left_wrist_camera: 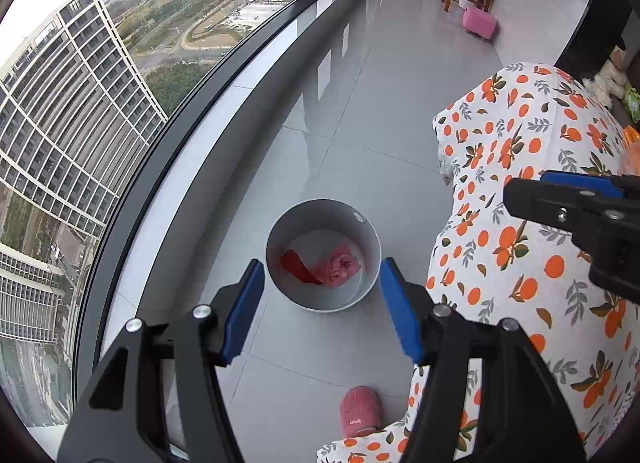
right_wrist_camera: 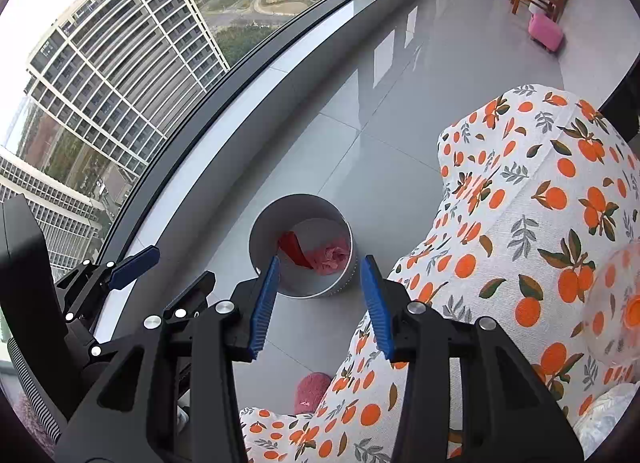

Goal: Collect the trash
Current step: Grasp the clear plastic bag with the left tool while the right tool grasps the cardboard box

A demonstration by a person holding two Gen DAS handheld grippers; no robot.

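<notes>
Both hand-held grippers spread, empty, above bin; clear plastic bottle only in right view.

Both views bright, daylight coming in through the window on the left; sky at top left blown out to white. Glossy floor carries soft window-frame reflections and pale glare streaks, no hard shadows. Bin throws only a faint shadow, its inside evenly lit. Heavy fisheye bend: sill and tower curve hard, black vignette in all corners. Focus sharp at centre in both; patterned cover crisp. Slight softness at the rim. A pale blurred patch sits at the far right edge of the right wrist view. Colours saturated, no motion blur seen.
</notes>
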